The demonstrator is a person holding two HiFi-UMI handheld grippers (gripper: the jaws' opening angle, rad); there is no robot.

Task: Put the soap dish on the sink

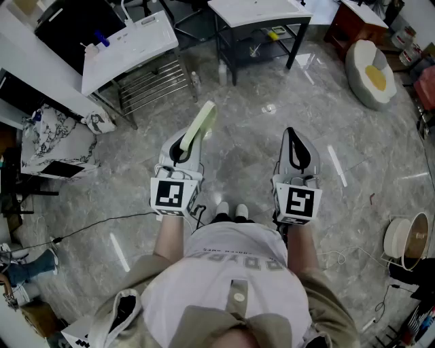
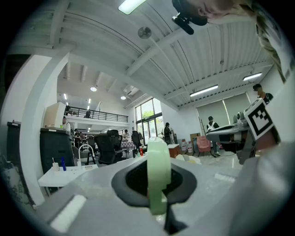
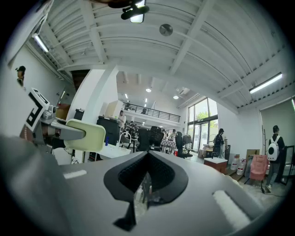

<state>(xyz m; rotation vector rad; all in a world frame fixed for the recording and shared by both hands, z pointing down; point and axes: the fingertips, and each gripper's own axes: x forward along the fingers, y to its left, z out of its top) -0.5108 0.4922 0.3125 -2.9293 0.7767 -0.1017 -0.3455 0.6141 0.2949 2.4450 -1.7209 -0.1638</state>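
- A person stands on a grey marble floor (image 1: pixel 245 146) with a hand-held gripper in each hand, both pointing level and forward.
- Open floor stretches ahead of both grippers. The nearest edges are the white sink (image 1: pixel 146 37) at upper left and the metal rack (image 1: pixel 153 81) that juts out below it.
- A dark-framed table (image 1: pixel 262 13) closes off the far centre, with a clear lane of floor between it and the sink unit.
- An egg-shaped cushion (image 1: pixel 370 68) lies on the floor at far right, well apart from the grippers.
- A thin cable (image 1: pixel 102 221) trails across the floor at the person's left, behind the line of the jaws.
- The left gripper (image 1: pixel 183 146) is clenched on the pale green soap dish (image 1: pixel 201 124). Its jaws pinch the near end, and the rest of the dish sticks out forward, angled towards the right.
- In the left gripper view the dish stands edge-on, upright in the middle of the jaws.
- The dish is in the air above the floor, well apart from the sink, which lies ahead and to the left of it.
- The right gripper (image 1: pixel 290 132) is closed with nothing between its jaws, level with the left one and well apart from the dish.
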